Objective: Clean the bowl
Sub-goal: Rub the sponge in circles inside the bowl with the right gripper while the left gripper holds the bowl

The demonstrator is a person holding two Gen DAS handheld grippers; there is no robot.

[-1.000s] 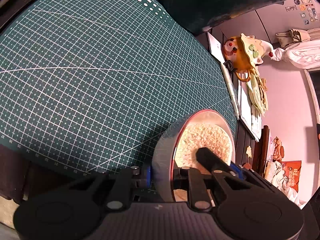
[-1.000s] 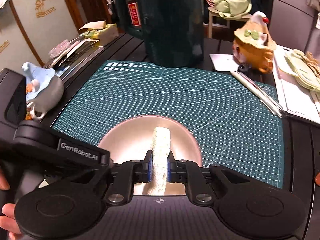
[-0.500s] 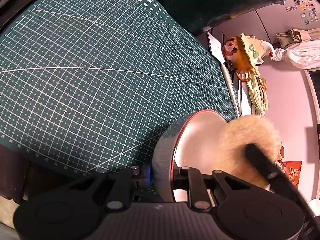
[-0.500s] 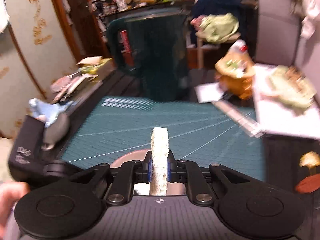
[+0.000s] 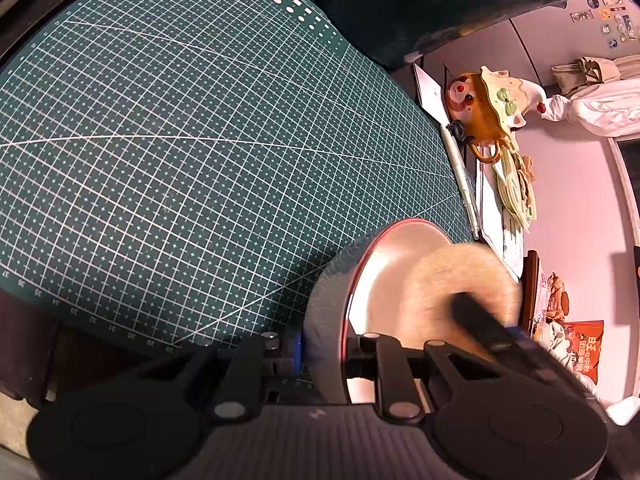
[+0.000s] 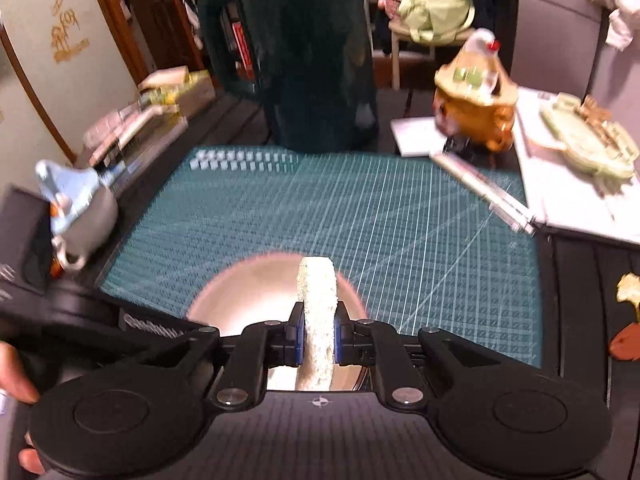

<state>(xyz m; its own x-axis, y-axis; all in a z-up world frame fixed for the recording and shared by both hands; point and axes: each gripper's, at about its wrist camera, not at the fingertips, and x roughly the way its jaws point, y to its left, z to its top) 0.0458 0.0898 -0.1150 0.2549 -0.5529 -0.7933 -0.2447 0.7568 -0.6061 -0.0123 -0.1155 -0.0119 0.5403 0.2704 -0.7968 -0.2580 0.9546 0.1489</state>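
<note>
The bowl sits at the near edge of the green mat, and in the left view it looks tipped on its side, its shiny inside turned toward the right hand. The left gripper is clamped on the bowl's rim, one finger outside the wall and one inside, which steadies the bowl and keeps the hollow open to the scrubbing side. The right gripper is closed on a pale sponge, held edgewise so its end sticks out past the fingers and can reach the metal. In the left view the sponge is blurred across the bowl's mouth; whether it touches the surface I cannot tell. My guess is the wiping is mid-way. A hand shows at the left edge. Beyond the mat stand a dark jug, an orange teapot and a blue-grey cup, all well clear.
</note>
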